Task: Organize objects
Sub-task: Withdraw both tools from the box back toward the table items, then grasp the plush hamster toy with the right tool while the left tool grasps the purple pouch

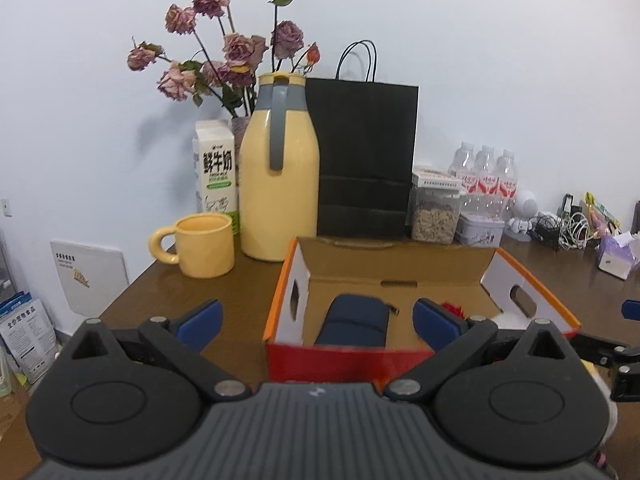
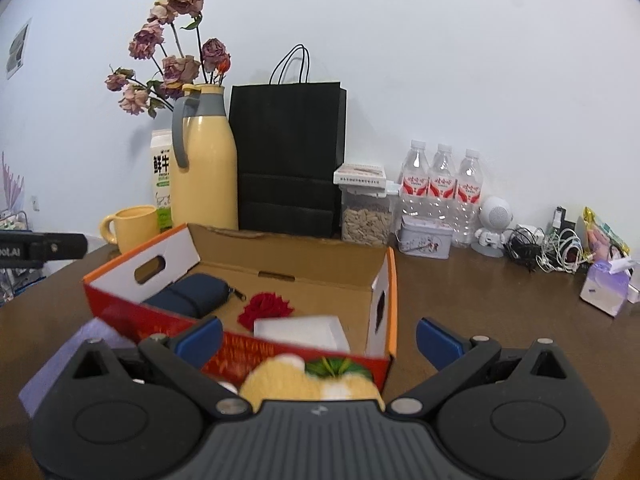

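Note:
An open red and orange cardboard box [image 1: 344, 356] [image 2: 248, 350] stands on the brown table. Inside lie a navy zip pouch [image 1: 356, 320] [image 2: 192, 294], a red flower [image 2: 266, 308] [image 1: 452, 310] and a white block [image 2: 300, 332]. A yellow plush toy with green leaves [image 2: 308, 380] lies just in front of the box, between my right gripper's fingers. My left gripper [image 1: 316, 322] is open and empty, straddling the box's front left corner. My right gripper [image 2: 318, 340] is open at the box's front right corner, apart from the toy.
At the back stand a yellow mug [image 1: 200, 246], a yellow thermos jug [image 1: 280, 176], a milk carton [image 1: 216, 172], dried roses [image 1: 224, 52], a black paper bag [image 1: 364, 160], a seed jar [image 2: 366, 212], water bottles [image 2: 442, 188], a tin [image 2: 426, 240], cables [image 2: 556, 248] and a purple tissue pack [image 2: 604, 288].

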The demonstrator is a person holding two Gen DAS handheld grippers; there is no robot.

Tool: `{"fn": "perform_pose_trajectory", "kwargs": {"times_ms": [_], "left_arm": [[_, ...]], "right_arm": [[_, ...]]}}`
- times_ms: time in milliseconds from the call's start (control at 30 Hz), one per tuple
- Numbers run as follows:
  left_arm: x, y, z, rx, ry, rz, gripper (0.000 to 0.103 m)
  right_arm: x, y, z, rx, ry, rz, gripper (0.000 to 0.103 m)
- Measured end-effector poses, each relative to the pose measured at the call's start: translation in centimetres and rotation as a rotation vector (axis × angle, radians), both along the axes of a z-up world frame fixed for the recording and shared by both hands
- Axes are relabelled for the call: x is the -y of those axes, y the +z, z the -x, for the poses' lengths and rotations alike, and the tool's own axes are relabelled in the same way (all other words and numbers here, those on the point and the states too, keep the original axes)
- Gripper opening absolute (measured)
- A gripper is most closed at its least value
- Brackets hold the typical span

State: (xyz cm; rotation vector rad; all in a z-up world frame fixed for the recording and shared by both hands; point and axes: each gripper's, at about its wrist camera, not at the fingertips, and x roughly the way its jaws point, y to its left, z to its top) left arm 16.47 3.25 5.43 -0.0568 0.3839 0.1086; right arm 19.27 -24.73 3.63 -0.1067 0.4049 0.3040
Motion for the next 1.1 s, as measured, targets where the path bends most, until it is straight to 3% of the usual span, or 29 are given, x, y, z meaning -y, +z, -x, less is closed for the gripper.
{"fn": "perform_pose_trajectory", "kwargs": {"times_ms": [467, 633, 800, 1000, 1100], "left_arm": [[-1.6, -3.6, 6.4, -0.102, -0.004, 0.039, 0.103], [-2.1, -4.4, 6.8, -0.129, 0.009, 0.054, 0.103], [-2.7, -4.8, 7.1, -0.141, 0.024, 0.063, 0.103], [-3.4, -5.0, 7.5, -0.142, 0.041, 0.074, 0.103], [-3.6, -4.9, 7.6, -0.143, 0.048, 0.078, 0.103]], "right_arm": [[2.6, -4.1, 4.8, -0.087, 0.012, 0.029, 0.103], [2.9, -5.0, 4.0, -0.118, 0.004, 0.04, 0.103], [3.5, -5.0, 1.9, -0.148, -0.031, -0.021, 0.102], [2.3, -5.8, -0.9, -0.213, -0.01, -0.003, 0.089], [2.1, -6.4, -1.7, -0.249, 0.002, -0.012, 0.064]]}}
